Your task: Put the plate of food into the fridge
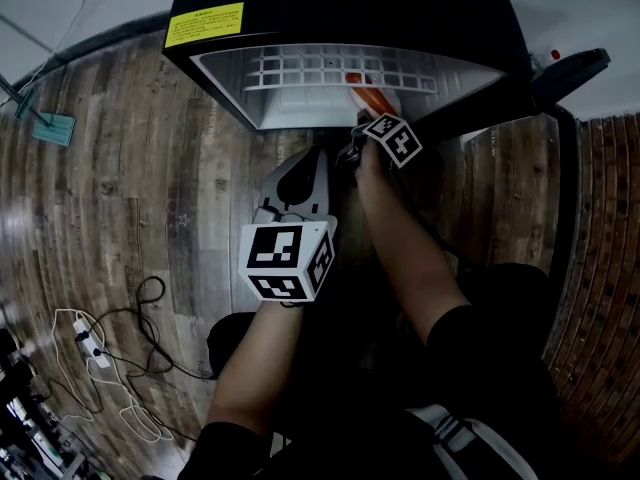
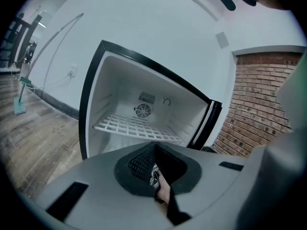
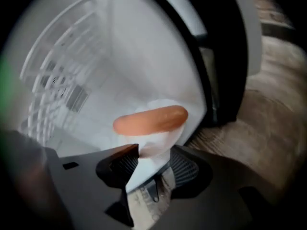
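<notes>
the black mini fridge with a white lining (image 1: 340, 8) stands open on the wood-plank floor (image 1: 120, 188). inside it there is a white wire shelf (image 1: 330, 68), which is bare. below the shelf, on the right side of the cavity near the open black door (image 1: 560, 78), sits the small white plate (image 1: 388, 103) carrying one orange-brown sausage (image 1: 365, 93). the right gripper (image 1: 358, 126) reaches in and is clenched on the plate's near rim.

the right gripper view shows that grasp close up: the plate's (image 3: 153, 143) edge is pinched between the jaws of the right gripper (image 3: 148, 169), and the sausage (image 3: 151, 119) lies across the plate. whether the plate rests on the fridge bottom cannot be told.

the left gripper view shows the back wall, which is hidden from the head camera, with a round fan grille (image 2: 142, 110) above the shelf (image 2: 139, 128). the left gripper (image 2: 154, 162) is clenched on nothing, held back outside the fridge.

a red brick wall (image 2: 259, 104) stands to the right of the fridge. a white power strip with looping cables (image 1: 90, 343) lies on the floor at the person's left. a yellow label (image 1: 204, 24) sits on the fridge top.
</notes>
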Available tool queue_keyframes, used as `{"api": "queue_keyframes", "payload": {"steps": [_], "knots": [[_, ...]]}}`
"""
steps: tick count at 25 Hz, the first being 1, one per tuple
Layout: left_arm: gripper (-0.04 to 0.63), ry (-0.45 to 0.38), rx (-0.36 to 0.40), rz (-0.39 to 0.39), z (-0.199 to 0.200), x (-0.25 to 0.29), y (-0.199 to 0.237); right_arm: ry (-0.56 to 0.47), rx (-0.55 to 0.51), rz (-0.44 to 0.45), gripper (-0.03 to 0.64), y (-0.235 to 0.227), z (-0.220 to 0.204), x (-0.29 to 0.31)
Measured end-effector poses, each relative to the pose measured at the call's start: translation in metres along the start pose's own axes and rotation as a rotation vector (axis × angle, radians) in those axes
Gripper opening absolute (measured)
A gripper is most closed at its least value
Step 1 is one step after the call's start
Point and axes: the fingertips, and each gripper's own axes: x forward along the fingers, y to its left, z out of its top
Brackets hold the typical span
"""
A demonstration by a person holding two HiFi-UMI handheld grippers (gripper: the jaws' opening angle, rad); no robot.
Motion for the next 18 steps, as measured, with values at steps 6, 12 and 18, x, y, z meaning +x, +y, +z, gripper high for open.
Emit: {"api": "queue_keyframes", "payload": {"steps": [6, 12, 18], "knots": [[-0.003, -0.002, -0.007, 0.002, 0.002, 0.000, -0.002, -0.035, -0.363, 0.036, 0.207, 0.021, 0.010, -0.007], [-0.003, 0.007, -0.006, -0.001, 0.000, 0.001, -0.004, -0.007, -0.149, 0.191, 0.270, 0.028, 0.015, -0.004], [-0.003, 0.008, -0.007, -0.005, 0.001, 0.002, -0.006, 0.048, -0.604, 0.159, 0.327, 0.045, -0.009, -0.002]]}}
